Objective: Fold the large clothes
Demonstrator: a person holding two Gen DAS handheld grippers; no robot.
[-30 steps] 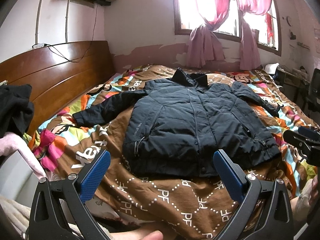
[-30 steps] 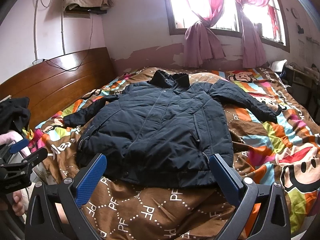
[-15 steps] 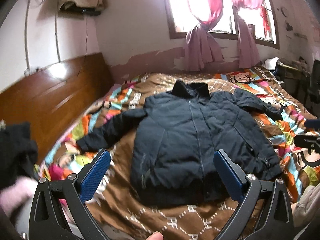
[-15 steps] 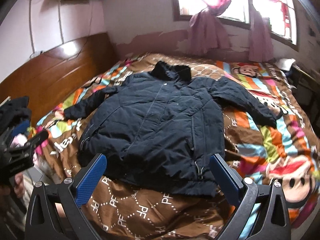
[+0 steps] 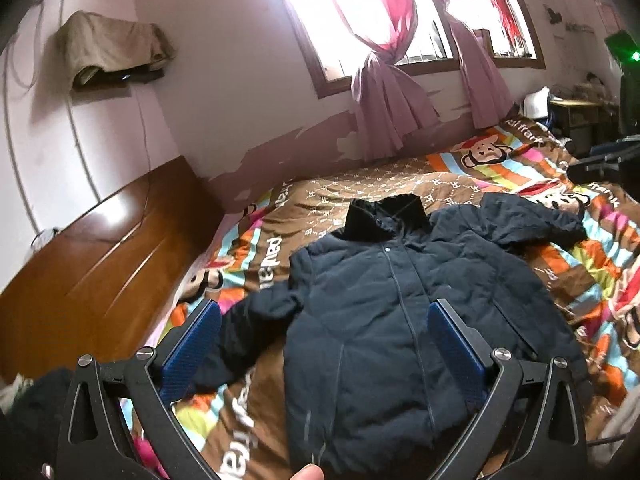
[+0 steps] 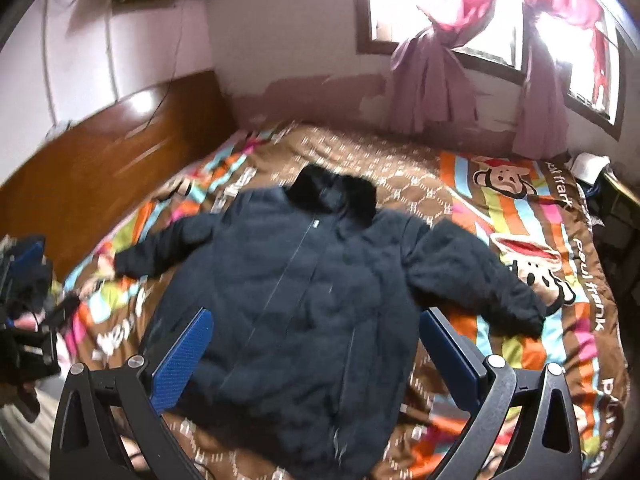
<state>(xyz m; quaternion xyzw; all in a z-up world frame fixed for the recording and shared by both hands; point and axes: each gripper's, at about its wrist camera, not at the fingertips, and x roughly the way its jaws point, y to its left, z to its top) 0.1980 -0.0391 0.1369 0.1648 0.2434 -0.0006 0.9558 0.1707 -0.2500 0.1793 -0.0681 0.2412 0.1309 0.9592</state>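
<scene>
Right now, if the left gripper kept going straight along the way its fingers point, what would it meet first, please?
Most likely the dark jacket spread on the bedspread. The open left gripper frames its body and near sleeve, with nothing visible between; depth is unclear.

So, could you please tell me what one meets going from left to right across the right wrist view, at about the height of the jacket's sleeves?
Wooden headboard → jacket's left-hand sleeve → jacket body → right-hand sleeve → monkey-print bedspread.
</scene>
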